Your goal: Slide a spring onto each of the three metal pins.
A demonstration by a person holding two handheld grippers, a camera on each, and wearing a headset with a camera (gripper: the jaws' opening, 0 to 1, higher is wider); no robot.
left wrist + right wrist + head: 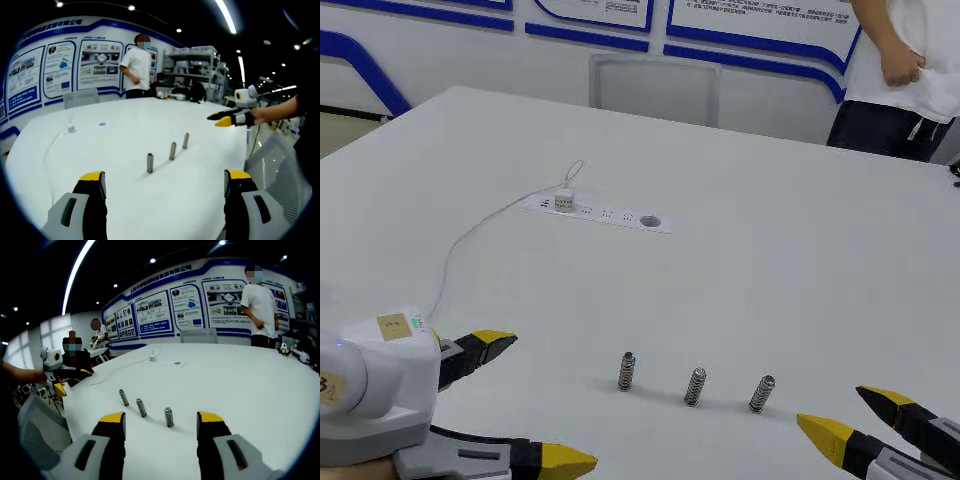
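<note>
Currently, read the left gripper (525,400), grey-bodied with yellow-tipped black jaws, as empty and spread wide, low over the near edge of the white table (800,250) toward its near-left corner. Read the right gripper (845,412), of the same build, as empty too, jaws parted to a moderate gap, over the near edge toward the near-right corner. Confirm both from the gripper views: nothing between the jaws in either.

Between the two, just in from the near edge, locate a row of three short grey coiled metal springs: left spring (627,371), middle spring (695,386), right spring (761,393), all apart from both grippers. Treat each as already seated over its thin upright metal pin (628,356), with a pin head showing at the top of the coil. Judge the task as essentially complete, and take the step in hand as checking and backing off.

For a clean finish:
- Keep both sets of jaws parted and approach no closer than needed.
- Avoid sweeping a tip across the row, given the risk of toppling slim standing pins.
- Check each coil for full seating down to the table surface, which cannot be resolved from these views.
- For any coil found riding high, close lightly on the coil, not the pin head, and press straight down along the pin axis.

Farther out, toward the middle of the table, note a flat white power strip (605,213) with a white plug (565,198) and a thin white cable (470,235) trailing toward the left edge. Beyond the far edge, note a grey chair back (655,88) and a standing person in a white shirt (905,70).
</note>
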